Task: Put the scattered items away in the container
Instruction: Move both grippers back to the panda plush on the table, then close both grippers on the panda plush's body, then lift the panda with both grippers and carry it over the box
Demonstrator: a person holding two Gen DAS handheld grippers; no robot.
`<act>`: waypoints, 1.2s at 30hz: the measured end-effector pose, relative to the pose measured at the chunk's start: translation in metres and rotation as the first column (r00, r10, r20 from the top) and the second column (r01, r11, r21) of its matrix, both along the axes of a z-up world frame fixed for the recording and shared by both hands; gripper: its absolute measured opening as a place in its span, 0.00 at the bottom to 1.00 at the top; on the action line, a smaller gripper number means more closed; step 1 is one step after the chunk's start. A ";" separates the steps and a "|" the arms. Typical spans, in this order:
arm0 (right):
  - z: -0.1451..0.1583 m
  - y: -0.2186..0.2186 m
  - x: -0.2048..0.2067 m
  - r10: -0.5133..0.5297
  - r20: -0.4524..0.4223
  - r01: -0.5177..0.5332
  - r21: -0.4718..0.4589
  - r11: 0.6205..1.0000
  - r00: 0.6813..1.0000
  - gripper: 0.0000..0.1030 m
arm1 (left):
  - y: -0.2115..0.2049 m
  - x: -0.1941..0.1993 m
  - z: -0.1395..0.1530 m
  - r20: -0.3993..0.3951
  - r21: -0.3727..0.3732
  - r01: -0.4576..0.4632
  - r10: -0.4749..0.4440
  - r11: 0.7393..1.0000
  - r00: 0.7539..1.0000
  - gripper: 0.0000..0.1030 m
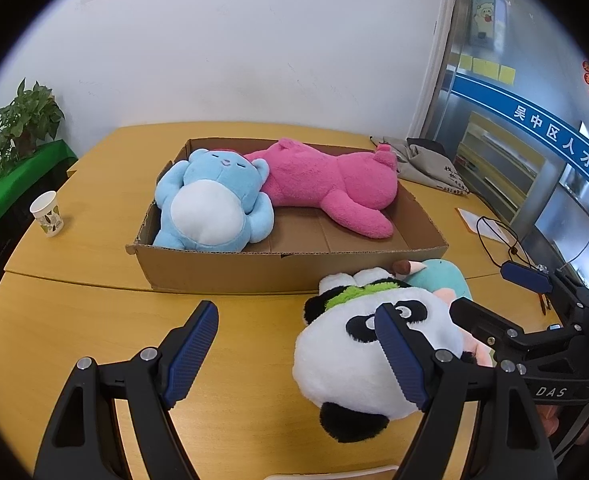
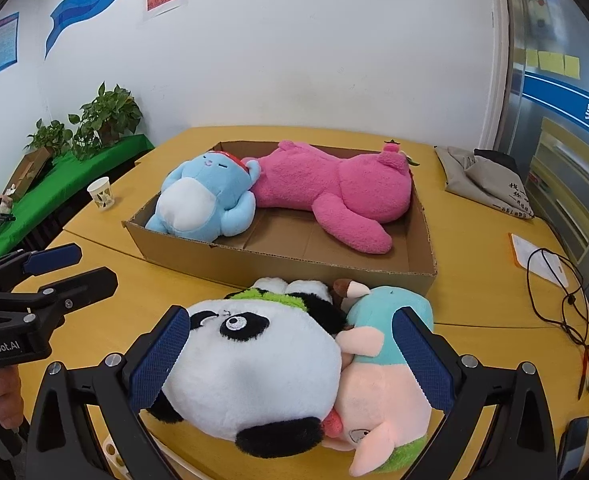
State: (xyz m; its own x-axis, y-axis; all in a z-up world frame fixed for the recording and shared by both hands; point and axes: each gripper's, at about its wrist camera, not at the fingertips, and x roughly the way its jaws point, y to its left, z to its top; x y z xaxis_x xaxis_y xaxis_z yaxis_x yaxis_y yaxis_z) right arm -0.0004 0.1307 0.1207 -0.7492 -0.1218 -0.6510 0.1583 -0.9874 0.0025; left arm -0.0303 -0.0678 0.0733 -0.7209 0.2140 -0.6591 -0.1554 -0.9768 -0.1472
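Item 1, right gripper (image 2: 294,360): jaws spread wide, straddling both loose toys at once, nothing clamped yet. Left pad against panda plush (image 2: 250,368) head; right pad beside pink-and-teal plush (image 2: 378,380).

Item 2, left gripper (image 1: 298,352): released, wide apart, holding nothing. It hangs over bare table (image 1: 94,320); its right finger overlaps the panda plush (image 1: 358,364) in view, contact we can't confirm.

Item 3, both loose toys: on table just in front of cardboard box (image 2: 278,268) near wall, pressed against each other.

Item 4, box contents: blue plush (image 2: 202,204) at left end, pink plush (image 2: 334,192) along back and right. Free floor at front-centre.

Handling note, our judgement: two toys in one bite looks shaky. We'd shift left, centre on the panda alone, close on the soft head until fabric gives, lift clear of the box's near wall, drop in the front-centre gap. Fetch the pink-and-teal toy after.

View diffs:
- Right wrist view only: pink-and-teal toy's full body w/ green base, tongue, face.
- Left wrist view: that toy mostly hidden behind the panda; only a teal hump and pink bit show.
- Each view shows the other gripper at frame edge.
- Paper cup (image 1: 48,214), bag (image 2: 490,184): in both, off to the sides.
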 end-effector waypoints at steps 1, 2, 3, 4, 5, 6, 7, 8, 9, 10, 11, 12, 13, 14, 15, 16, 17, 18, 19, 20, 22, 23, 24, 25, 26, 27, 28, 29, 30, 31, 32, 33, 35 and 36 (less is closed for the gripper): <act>-0.001 -0.001 0.000 -0.002 0.001 0.002 0.007 1.000 1.000 1.00 | 0.000 0.000 -0.001 0.002 -0.002 0.001 -0.001 1.000 1.000 0.78; -0.002 -0.001 0.000 -0.002 0.002 0.002 0.009 1.000 1.000 1.00 | 0.000 0.000 -0.002 0.005 -0.002 0.002 -0.002 1.000 1.000 0.78; -0.002 -0.001 0.000 0.000 0.004 0.000 0.008 1.000 1.000 1.00 | 0.000 -0.001 -0.003 0.009 0.003 0.003 -0.003 1.000 1.000 0.78; -0.003 -0.001 0.000 0.003 0.007 -0.003 0.005 1.000 1.000 1.00 | 0.000 -0.001 -0.004 0.014 0.009 0.004 -0.004 1.000 1.000 0.78; -0.004 -0.001 0.000 0.007 0.011 -0.007 0.004 1.000 1.000 1.00 | 0.000 -0.002 -0.005 0.018 0.015 0.005 -0.006 1.000 1.000 0.78; -0.006 -0.001 -0.001 0.011 0.016 -0.011 0.008 1.000 1.000 1.00 | 0.000 -0.002 -0.006 0.023 0.019 0.010 -0.011 1.000 1.000 0.78; -0.008 -0.001 -0.002 0.015 0.021 -0.015 0.009 1.000 1.000 1.00 | 0.000 -0.004 -0.008 0.029 0.022 0.016 -0.016 1.000 0.999 0.78; -0.010 -0.001 -0.003 0.020 0.029 -0.021 0.007 1.000 0.999 1.00 | 0.000 -0.005 -0.011 0.038 0.028 0.019 -0.021 0.999 0.999 0.78; -0.015 0.000 -0.006 0.037 0.046 -0.037 -0.003 0.999 0.998 1.00 | 0.000 -0.007 -0.013 0.045 0.037 0.021 -0.022 0.999 0.999 0.78; -0.019 -0.001 -0.008 0.056 0.064 -0.055 -0.015 0.998 0.996 1.00 | -0.001 -0.009 -0.017 0.057 0.052 0.021 -0.024 0.998 0.998 0.78; -0.026 -0.004 -0.011 0.076 0.087 -0.074 -0.021 0.997 0.993 1.00 | -0.001 -0.011 -0.021 0.072 0.069 0.020 -0.025 0.997 0.997 0.78; -0.033 -0.007 -0.013 0.091 0.109 -0.090 -0.017 0.996 0.990 1.00 | -0.002 -0.012 -0.024 0.083 0.079 0.020 -0.027 0.997 0.996 0.78; -0.042 -0.011 -0.015 0.101 0.131 -0.101 -0.004 0.995 0.986 1.00 | -0.002 -0.013 -0.028 0.094 0.084 0.020 -0.028 0.996 0.995 0.78; -0.049 -0.014 -0.016 0.110 0.144 -0.110 -0.005 0.994 0.984 1.00 | -0.003 -0.014 -0.031 0.103 0.084 0.018 -0.027 0.996 0.994 0.78; -0.053 -0.015 -0.017 0.127 0.152 -0.124 -0.033 0.992 0.980 1.00 | -0.004 -0.016 -0.035 0.112 0.086 0.015 -0.024 0.996 0.993 0.78; -0.057 -0.015 -0.018 0.156 0.166 -0.143 -0.086 0.986 0.974 1.00 | -0.006 -0.017 -0.038 0.121 0.093 0.012 -0.023 0.996 0.992 0.78; -0.060 -0.015 -0.019 0.169 0.179 -0.149 -0.116 0.982 0.969 1.00 | -0.008 -0.018 -0.042 0.131 0.107 0.009 -0.024 0.994 0.991 0.78; -0.062 -0.017 -0.020 0.177 0.183 -0.156 -0.127 0.980 0.967 1.00 | -0.012 -0.020 -0.046 0.142 0.124 0.007 -0.025 0.992 0.990 0.78; -0.063 -0.019 -0.020 0.183 0.176 -0.162 -0.125 0.979 0.967 1.00 | -0.016 -0.021 -0.050 0.153 0.138 0.004 -0.026 0.990 0.988 0.78; -0.064 -0.020 -0.020 0.190 0.172 -0.170 -0.124 0.978 0.967 1.00 | -0.020 -0.022 -0.055 0.163 0.148 0.001 -0.026 0.989 0.986 0.78; -0.064 -0.023 -0.019 0.210 0.165 -0.191 -0.125 0.974 0.964 1.00 | -0.027 -0.024 -0.062 0.183 0.164 -0.004 -0.026 0.986 0.983 0.78; -0.064 -0.024 -0.018 0.220 0.164 -0.201 -0.126 0.971 0.962 1.00 | -0.030 -0.024 -0.065 0.191 0.172 -0.002 -0.031 0.985 0.981 0.78; -0.065 -0.025 -0.017 0.234 0.163 -0.215 -0.128 0.968 0.959 1.00 | -0.032 -0.023 -0.068 0.195 0.185 0.008 -0.045 0.983 0.980 0.78; -0.066 -0.026 -0.017 0.245 0.161 -0.226 -0.129 0.966 0.956 1.00 | -0.033 -0.021 -0.070 0.194 0.201 0.027 -0.067 0.979 0.979 0.78; -0.066 -0.027 -0.015 0.260 0.158 -0.240 -0.133 0.962 0.953 1.00 | -0.034 -0.020 -0.072 0.191 0.214 0.047 -0.089 0.976 0.978 0.78; -0.067 -0.029 -0.014 0.276 0.155 -0.255 -0.141 0.957 0.949 1.00 | -0.035 -0.017 -0.074 0.186 0.231 0.072 -0.116 0.970 0.976 0.78; -0.068 -0.031 -0.013 0.295 0.152 -0.272 -0.154 0.950 0.943 1.00 | -0.036 -0.016 -0.076 0.184 0.245 0.087 -0.134 0.966 0.974 0.78; -0.069 -0.032 -0.012 0.309 0.151 -0.284 -0.168 0.944 0.939 1.00 | -0.038 -0.014 -0.079 0.185 0.264 0.100 -0.152 0.959 0.971 0.78; -0.071 -0.034 -0.010 0.332 0.150 -0.303 -0.188 0.934 0.931 1.00 | -0.041 -0.012 -0.082 0.185 0.284 0.105 -0.162 0.953 0.969 0.78; -0.073 -0.035 -0.008 0.348 0.150 -0.315 -0.203 0.927 0.926 1.00 | -0.045 -0.012 -0.085 0.184 0.312 0.108 -0.171 0.944 0.968 0.78; -0.075 -0.036 -0.007 0.362 0.150 -0.326 -0.219 0.920 0.920 1.00 | -0.050 -0.011 -0.088 0.184 0.347 0.110 -0.182 0.931 0.966 0.78; -0.077 -0.036 -0.007 0.370 0.147 -0.333 -0.230 0.915 0.917 1.00 | -0.056 -0.012 -0.093 0.188 0.392 0.109 -0.196 0.914 0.962 0.78; -0.081 -0.034 -0.005 0.395 0.140 -0.350 -0.265 0.899 0.908 1.00 | -0.065 -0.014 -0.103 0.208 0.469 0.097 -0.217 0.878 0.954 0.79; -0.084 -0.033 -0.006 0.408 0.145 -0.355 -0.291 0.888 0.902 1.00 | -0.067 -0.016 -0.108 0.223 0.506 0.091 -0.231 0.858 0.947 0.80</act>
State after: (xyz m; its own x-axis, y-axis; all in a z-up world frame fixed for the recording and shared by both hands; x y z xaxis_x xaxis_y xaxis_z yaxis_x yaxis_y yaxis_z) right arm -0.0062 0.0978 0.0371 -0.4713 -0.5513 -0.6884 0.4926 -0.8120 0.3131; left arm -0.0462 -0.1350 -0.0345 -0.4604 0.6531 -0.6012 -0.1903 -0.7341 -0.6518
